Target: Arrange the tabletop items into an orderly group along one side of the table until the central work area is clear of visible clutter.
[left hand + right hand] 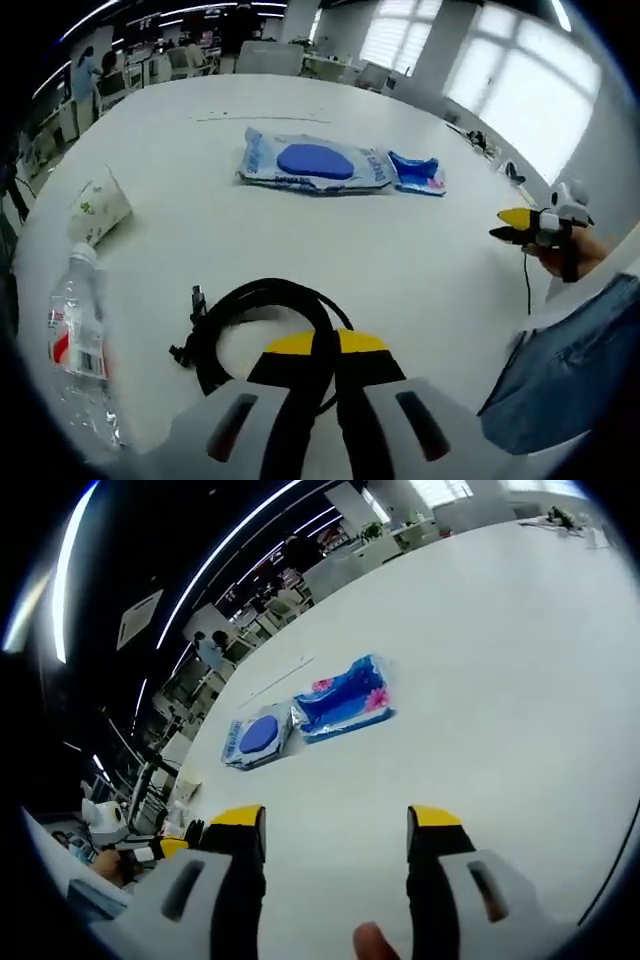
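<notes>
Barely started: wipes pack (pixel 340 166) mid-table, bottle (pixel 75 335) and cup (pixel 98 207) near edge. Left gripper (pixel 322 345) clamped on black cable (pixel 255 325); right gripper (pixel 335 825) agape, empty.

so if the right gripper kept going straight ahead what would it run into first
Probably nothing close: bare table lies between the right gripper's open jaws. The first things near that line are the blue packet and the wipes pack, both slightly left of it; depth is hard to judge.
</notes>
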A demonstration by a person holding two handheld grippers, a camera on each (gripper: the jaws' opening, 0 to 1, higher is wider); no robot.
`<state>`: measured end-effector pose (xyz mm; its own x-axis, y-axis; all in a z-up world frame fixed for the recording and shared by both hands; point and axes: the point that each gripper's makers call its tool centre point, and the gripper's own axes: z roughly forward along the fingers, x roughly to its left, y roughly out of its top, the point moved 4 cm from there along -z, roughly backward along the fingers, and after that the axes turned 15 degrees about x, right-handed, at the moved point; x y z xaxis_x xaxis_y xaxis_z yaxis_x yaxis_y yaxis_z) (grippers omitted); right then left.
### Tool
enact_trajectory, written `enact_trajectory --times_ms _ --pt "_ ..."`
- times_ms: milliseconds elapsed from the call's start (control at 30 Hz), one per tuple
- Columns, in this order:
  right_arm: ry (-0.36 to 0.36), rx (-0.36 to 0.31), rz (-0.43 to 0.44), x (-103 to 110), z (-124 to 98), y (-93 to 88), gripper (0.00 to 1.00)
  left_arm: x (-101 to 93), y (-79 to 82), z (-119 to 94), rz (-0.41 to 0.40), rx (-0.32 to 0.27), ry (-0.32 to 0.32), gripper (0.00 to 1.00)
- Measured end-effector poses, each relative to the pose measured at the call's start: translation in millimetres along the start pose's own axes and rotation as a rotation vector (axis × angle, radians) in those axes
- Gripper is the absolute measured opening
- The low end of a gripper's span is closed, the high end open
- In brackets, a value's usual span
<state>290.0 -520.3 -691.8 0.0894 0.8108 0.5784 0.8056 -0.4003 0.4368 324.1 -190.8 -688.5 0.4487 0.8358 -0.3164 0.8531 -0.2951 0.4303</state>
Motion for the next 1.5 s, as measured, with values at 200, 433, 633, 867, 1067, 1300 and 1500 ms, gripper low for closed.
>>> enact_trajectory --times_ms 200,433,633,867,1067,1300,1500 --pt "0.003 -0.001 -0.005 2 0 0.1 0.56 -8.9 21.3 -20 -0.075 -0.094 -0.134 0.01" --pt "-0.001 0.007 -0.025 4 1 -1.9 0.56 -30.7 39.0 -36 -0.06 -0.155 -0.254 0.01" --pt "-0.01 0.033 -0.093 11 3 -3.5 0.57 -60.2 54.2 -49 -0.007 -0.179 -0.411 0.01" --pt "0.078 0.073 -0.327 41 9 2.7 0.62 -98.9 60.6 -58 0.163 -0.145 -0.567 0.02" --pt "0.196 0.087 -0.683 82 4 23.1 0.63 -122.2 54.4 -59 0.347 -0.101 -0.616 0.02" --pt "0.319 0.162 -1.108 127 1 17.4 0.64 -139.3 61.3 -76 0.368 -0.151 -0.766 0.02" --pt "0.481 0.101 -1.208 168 -8 15.4 0.62 -142.4 65.1 -82 0.378 -0.13 -0.829 0.02"
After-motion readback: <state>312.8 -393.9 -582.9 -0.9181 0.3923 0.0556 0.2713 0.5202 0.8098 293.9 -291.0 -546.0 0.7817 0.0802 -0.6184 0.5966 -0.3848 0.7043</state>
